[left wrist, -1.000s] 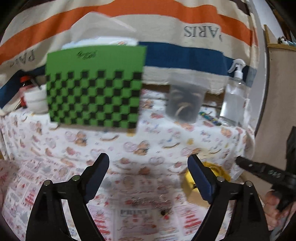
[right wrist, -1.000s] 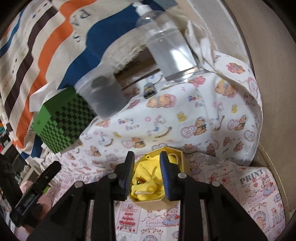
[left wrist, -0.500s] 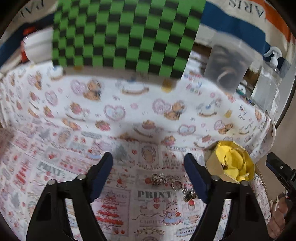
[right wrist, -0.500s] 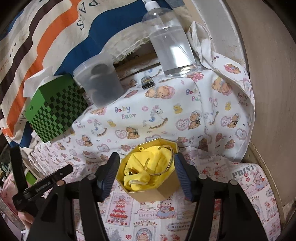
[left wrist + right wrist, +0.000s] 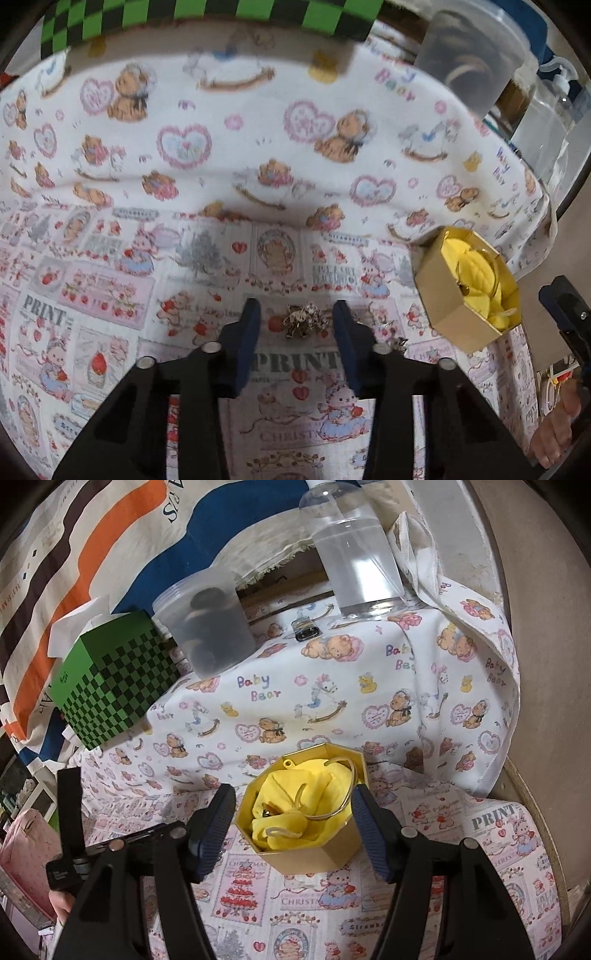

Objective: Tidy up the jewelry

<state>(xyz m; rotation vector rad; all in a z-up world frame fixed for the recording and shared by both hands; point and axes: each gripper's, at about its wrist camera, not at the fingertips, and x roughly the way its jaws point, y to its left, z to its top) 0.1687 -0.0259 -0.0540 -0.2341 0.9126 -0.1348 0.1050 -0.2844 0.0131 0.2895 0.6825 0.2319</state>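
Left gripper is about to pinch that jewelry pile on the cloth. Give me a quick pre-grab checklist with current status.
1. Jewelry cluster between the left gripper pads: ok.
2. Pads pressing on it: not ok; jaws closing, gaps show on both sides.
3. Whole pile inside the jaws: not ok; stray pieces lie outside the right pad.
4. Gold box open to receive: ok; yellow lining, bangle inside.
5. Right gripper clear of the box: ok; open, astride it, not touching.
6. Fingertips on the cloth: cannot tell.

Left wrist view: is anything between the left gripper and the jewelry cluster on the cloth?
Nothing visible. The left gripper is closing with the jewelry cluster already between its pads, which do not touch it yet. The gold box sits off to the right, apart.
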